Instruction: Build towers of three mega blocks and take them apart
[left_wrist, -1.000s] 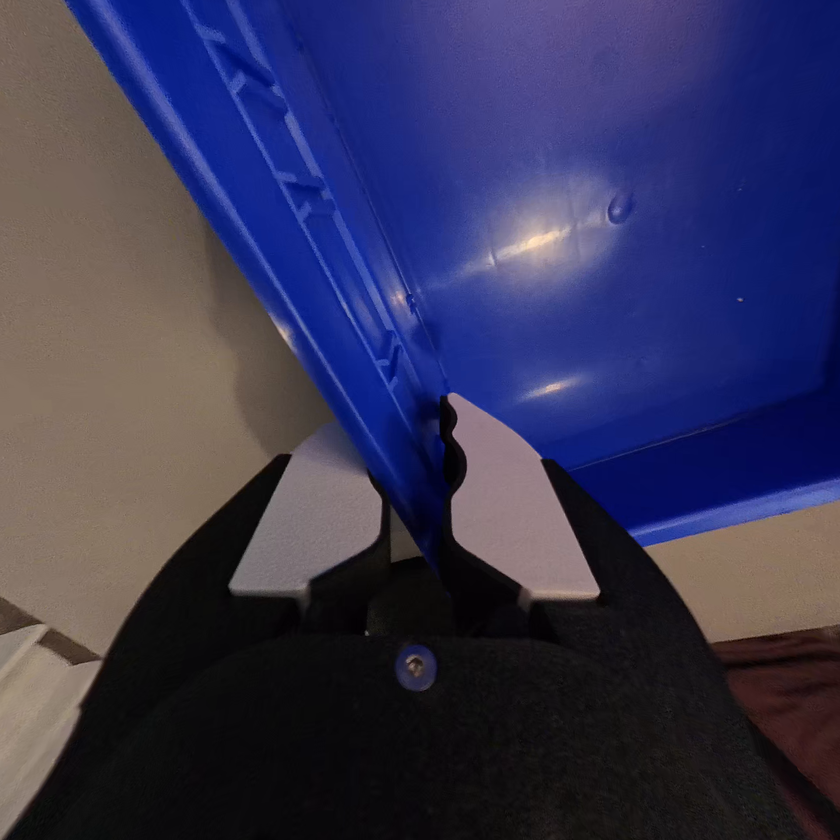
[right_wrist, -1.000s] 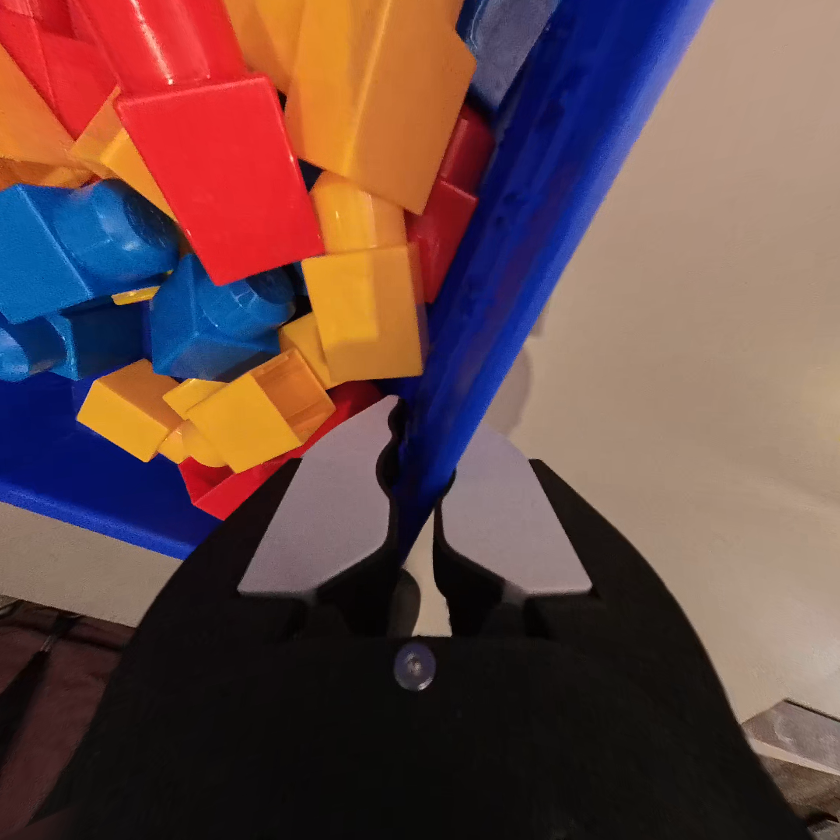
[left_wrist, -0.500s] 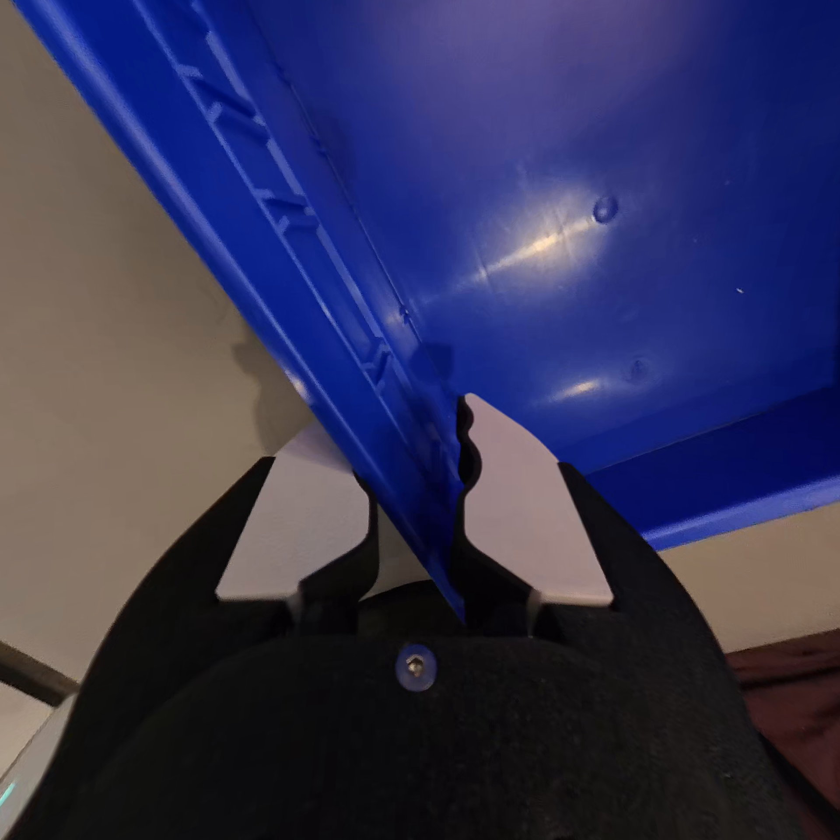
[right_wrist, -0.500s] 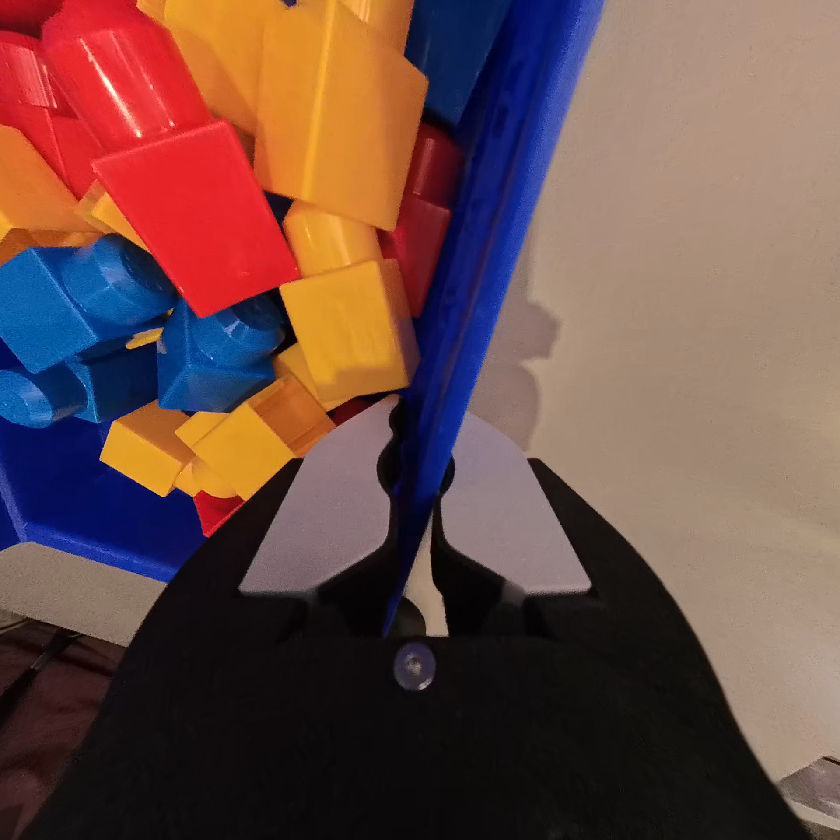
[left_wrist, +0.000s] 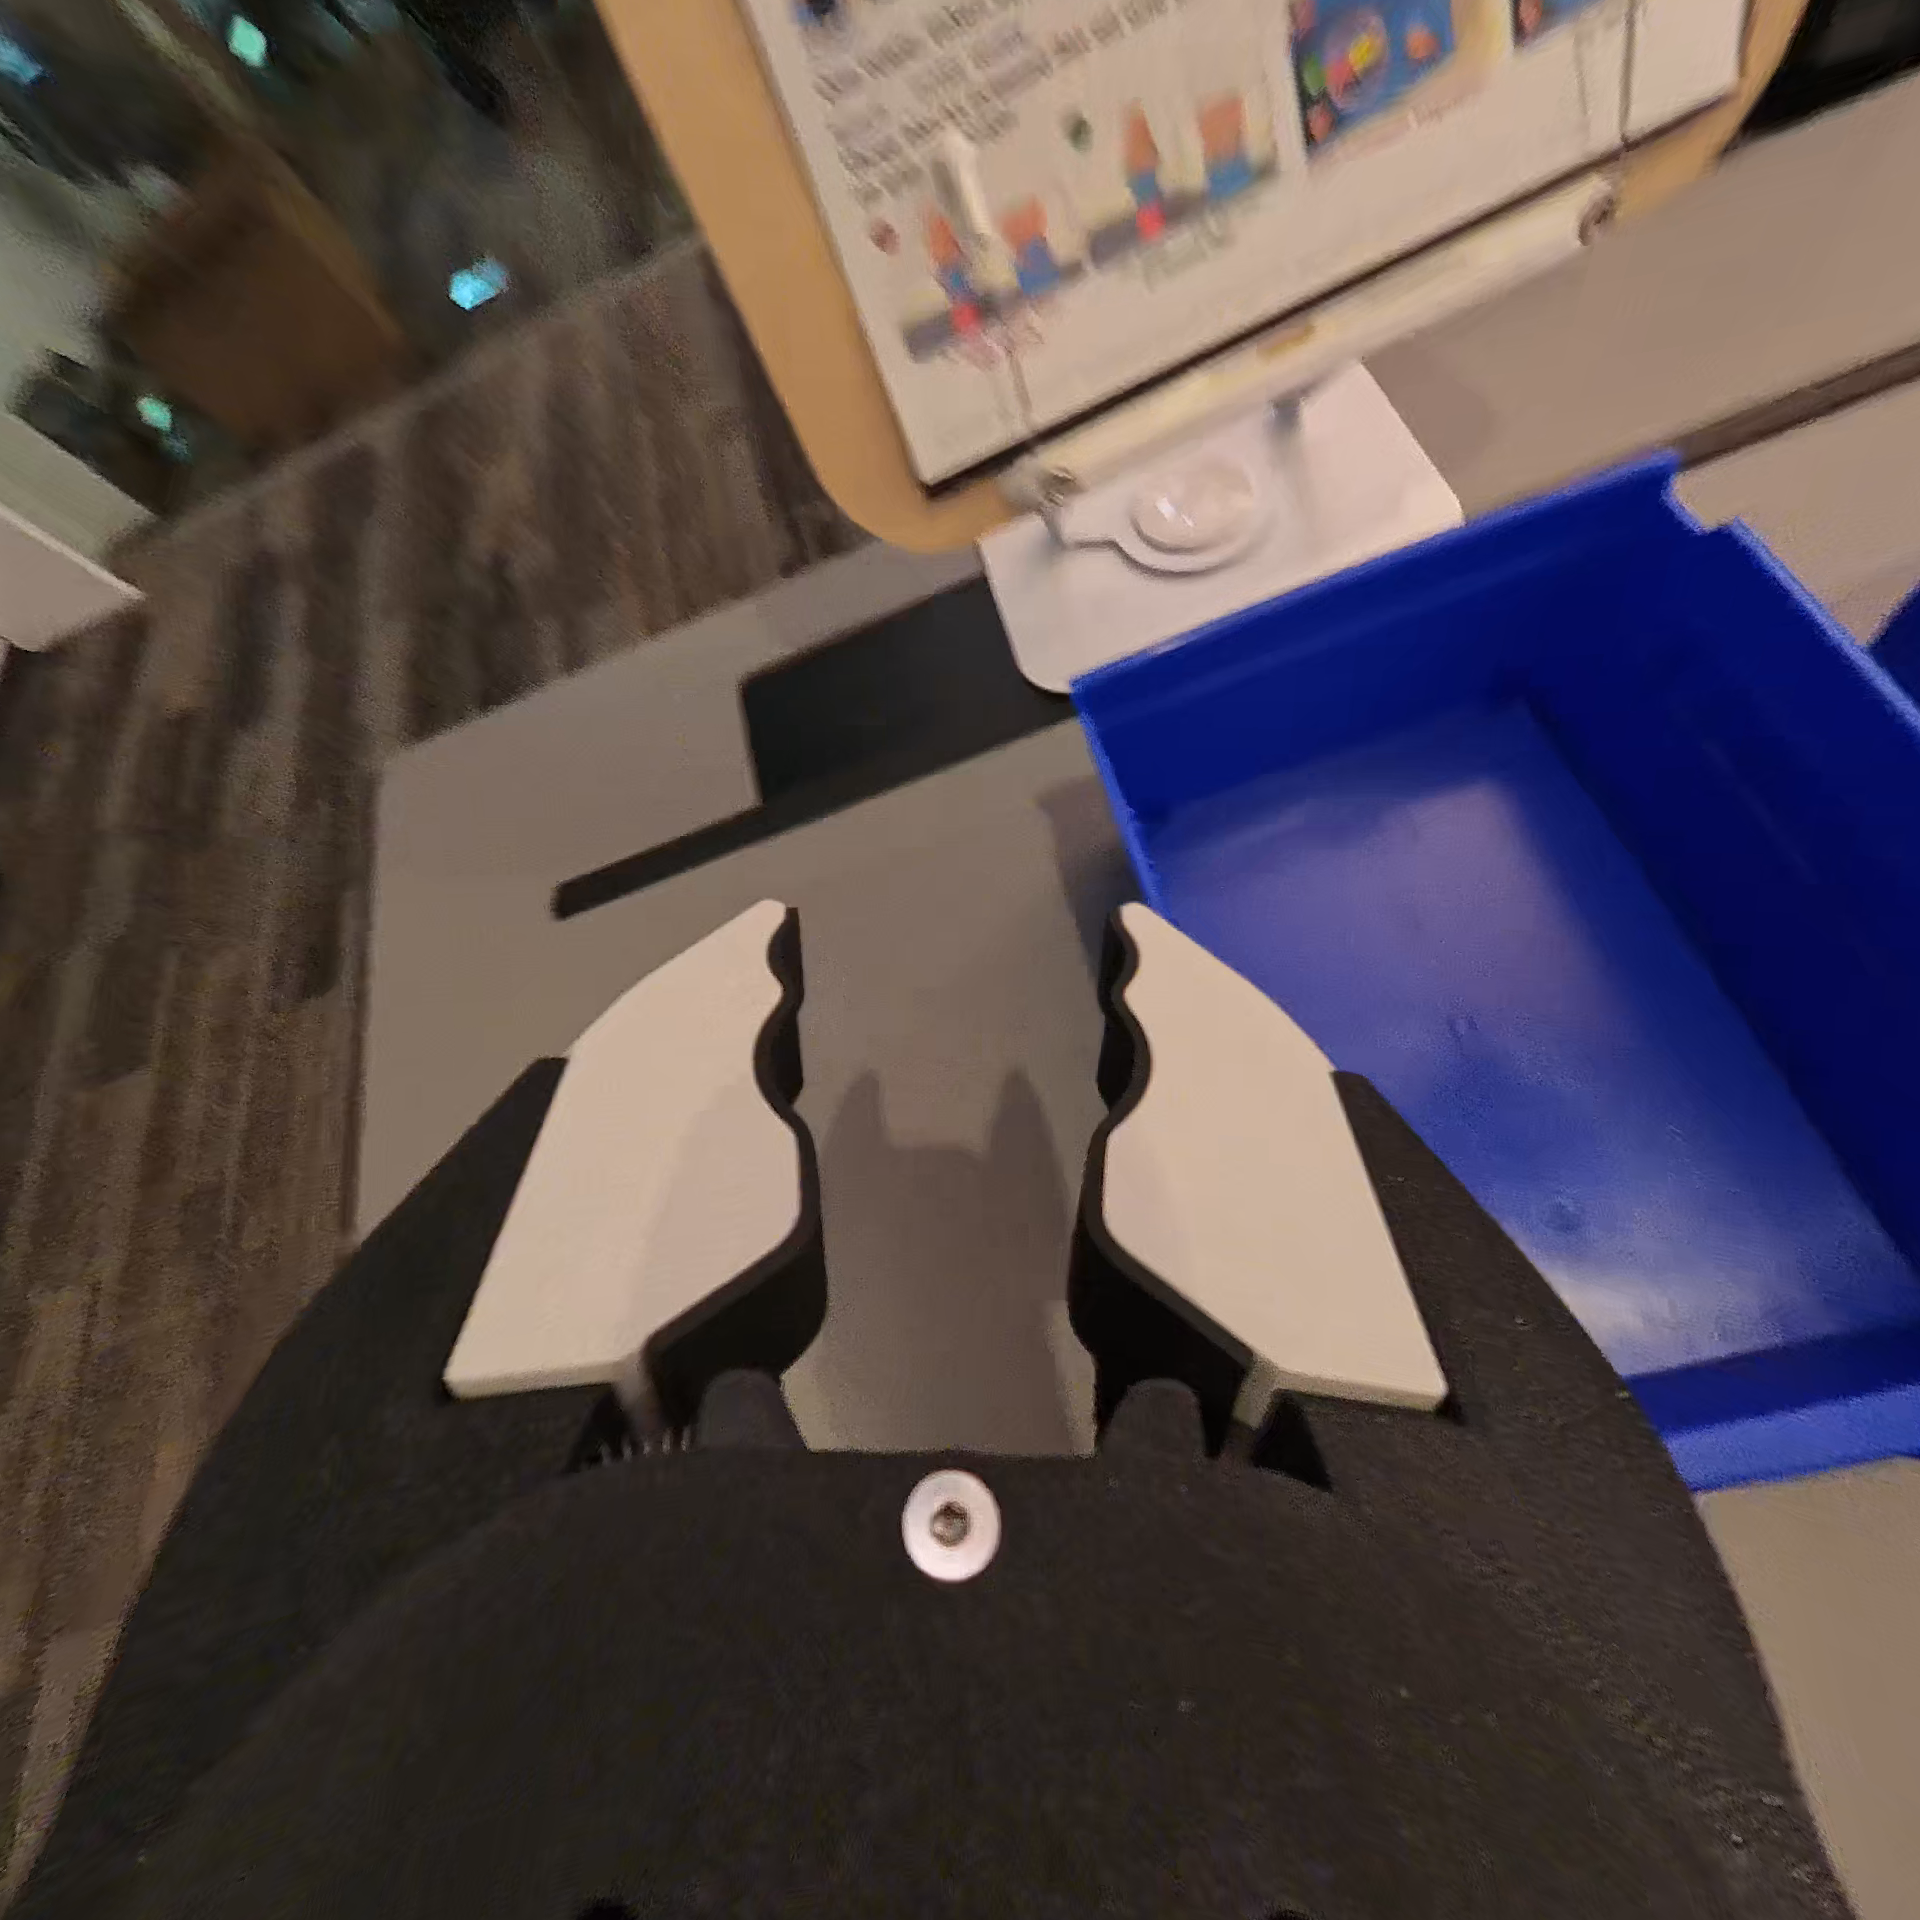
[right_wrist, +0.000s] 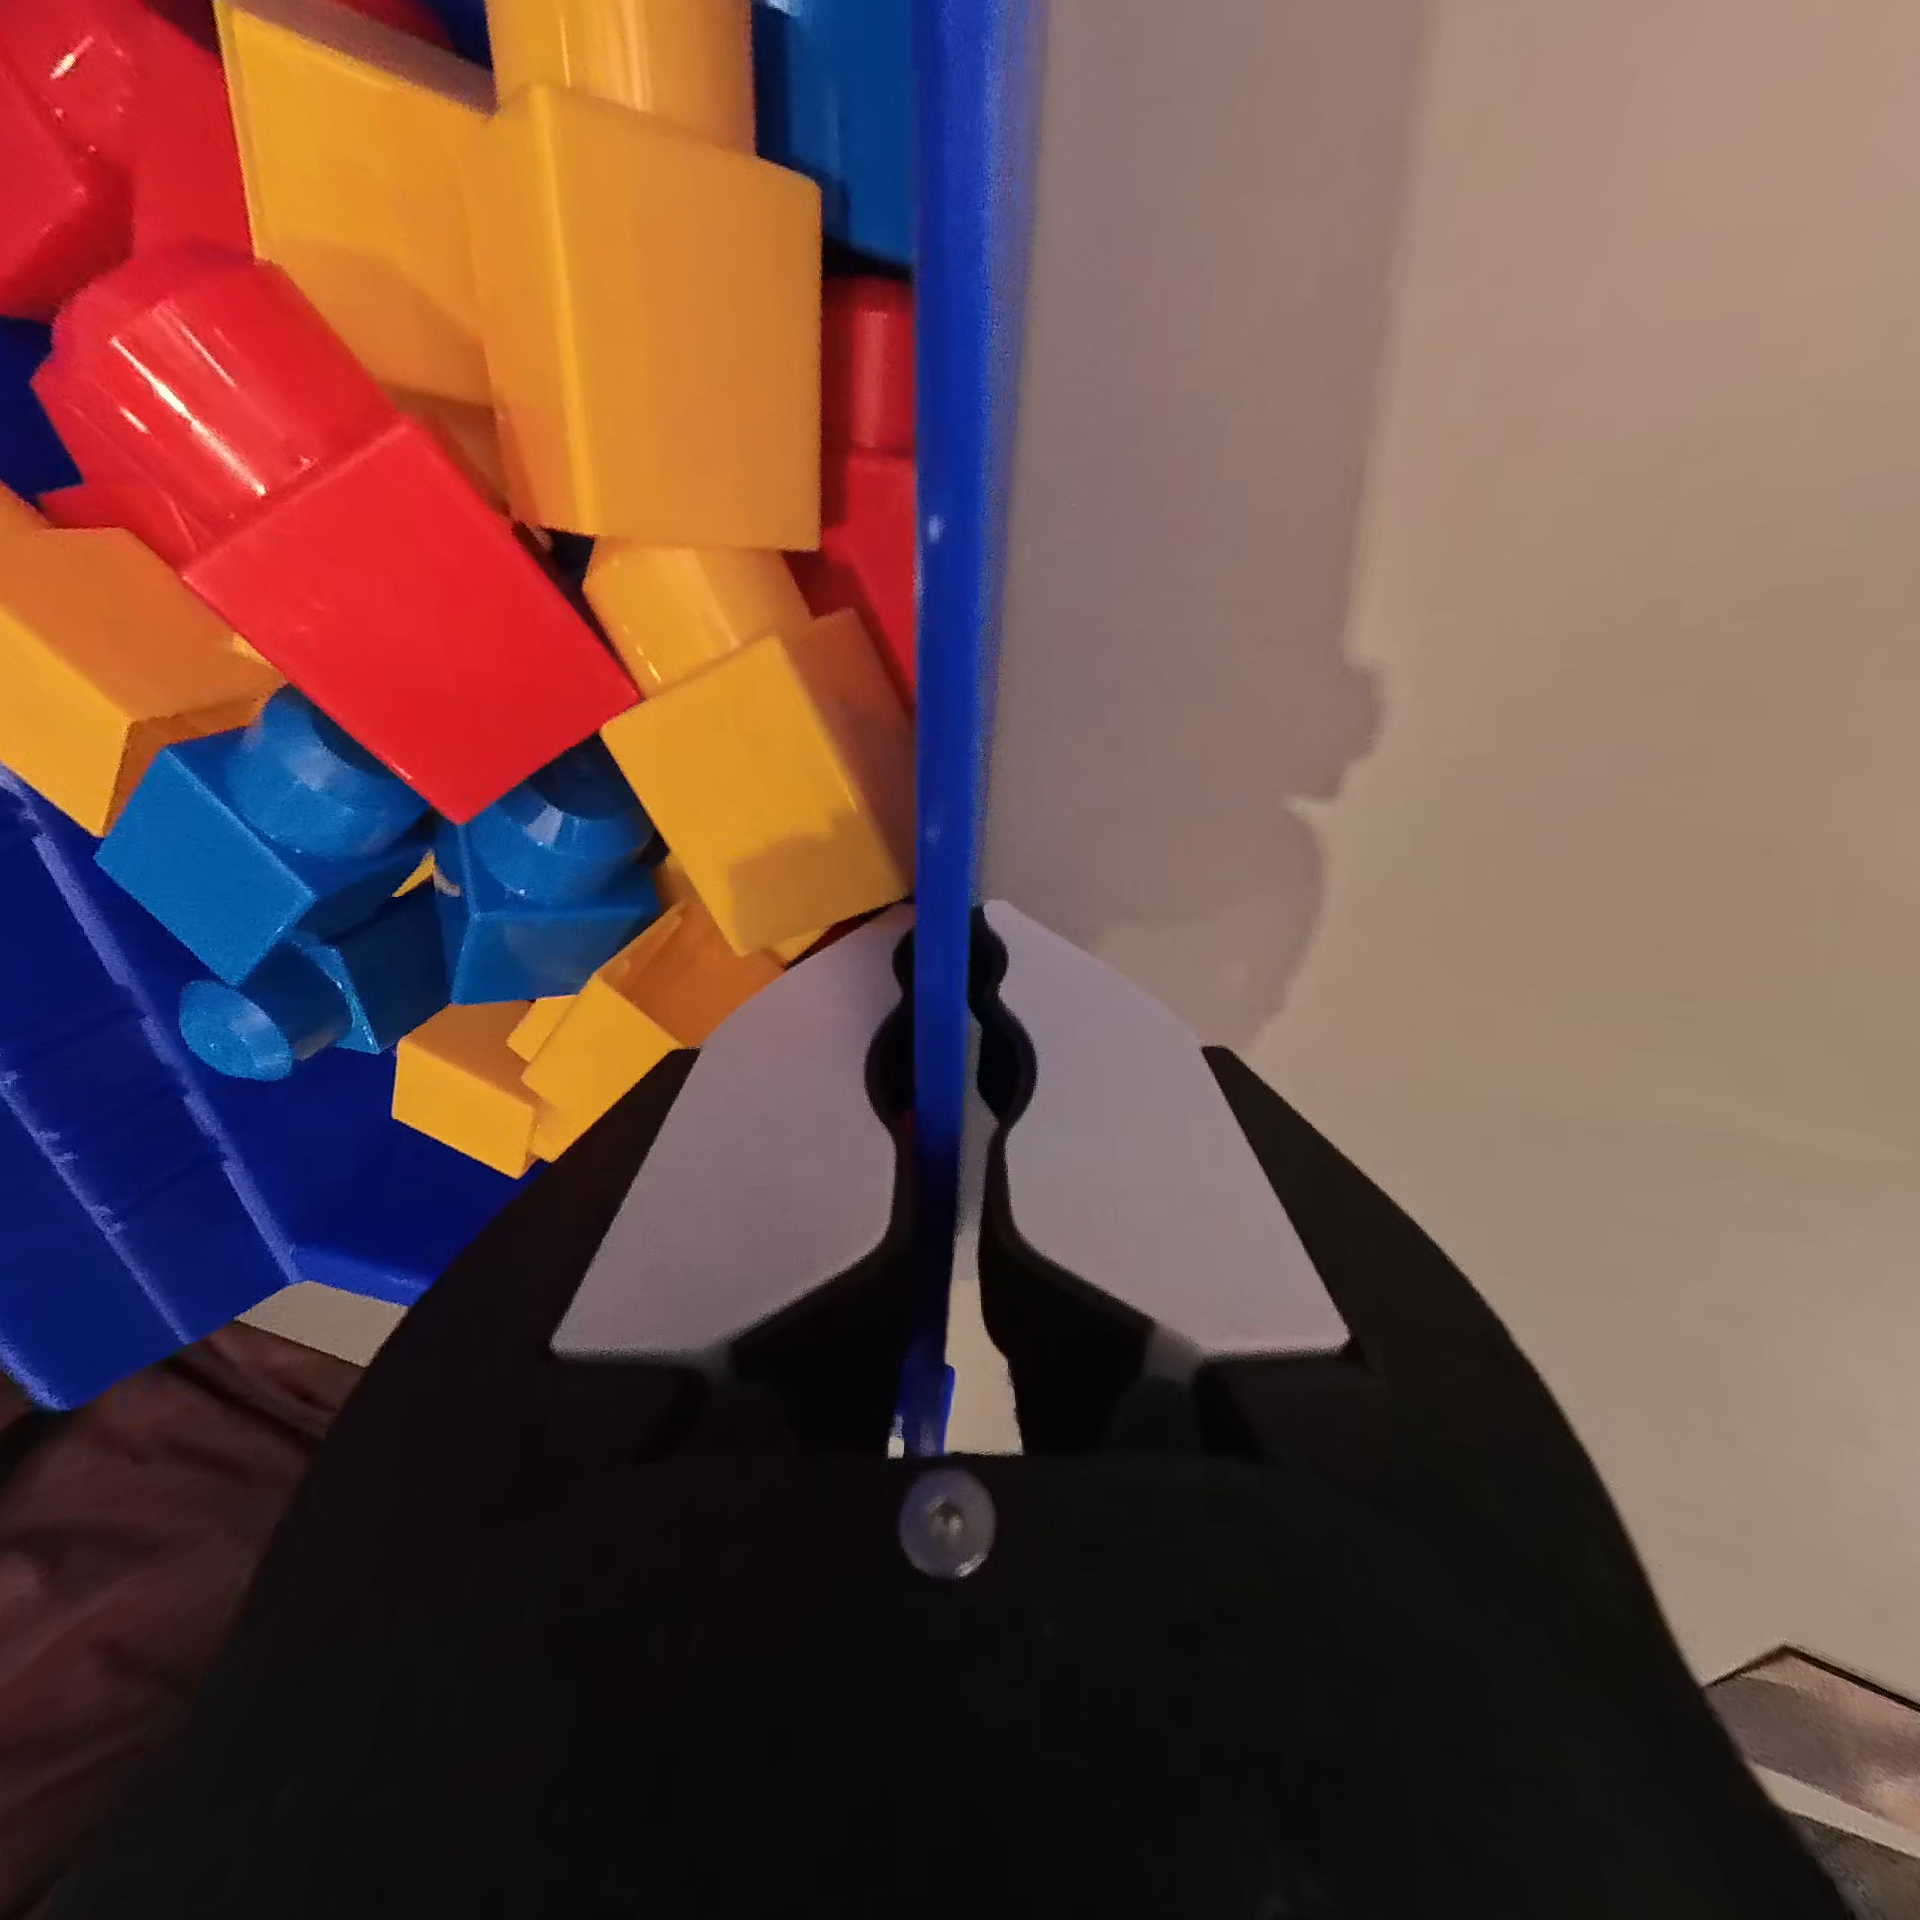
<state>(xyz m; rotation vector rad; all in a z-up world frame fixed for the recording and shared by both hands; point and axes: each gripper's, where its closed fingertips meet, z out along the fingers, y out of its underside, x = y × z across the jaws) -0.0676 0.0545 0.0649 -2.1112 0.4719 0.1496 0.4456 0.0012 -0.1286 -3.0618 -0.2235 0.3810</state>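
Right wrist view only: thin wall of blue plastic bin (right_wrist: 940, 623) is being pinched by right gripper (right_wrist: 943, 935); red, yellow, blue mega blocks (right_wrist: 644, 343) piled inside, count unclear. Left wrist view only: left gripper (left_wrist: 951, 925) is being held wide open, nothing gripped, over grey table (left_wrist: 582, 821); one blockless blue bin (left_wrist: 1507, 935) beside.

Left claw (left_wrist: 951, 914), right claw (right_wrist: 943, 920): matte black bodies, pale grey fingers, wavy black pads, silver centre screw.

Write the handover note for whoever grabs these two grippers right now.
Left gripper: open, nothing in it, over the grey table beside an empty blue bin.
Right gripper: clamped on the wall of a blue bin full of red, yellow and blue mega blocks, tipped up.
Done: no tower in view.
Left: get blocks out, stack threes, take them apart.
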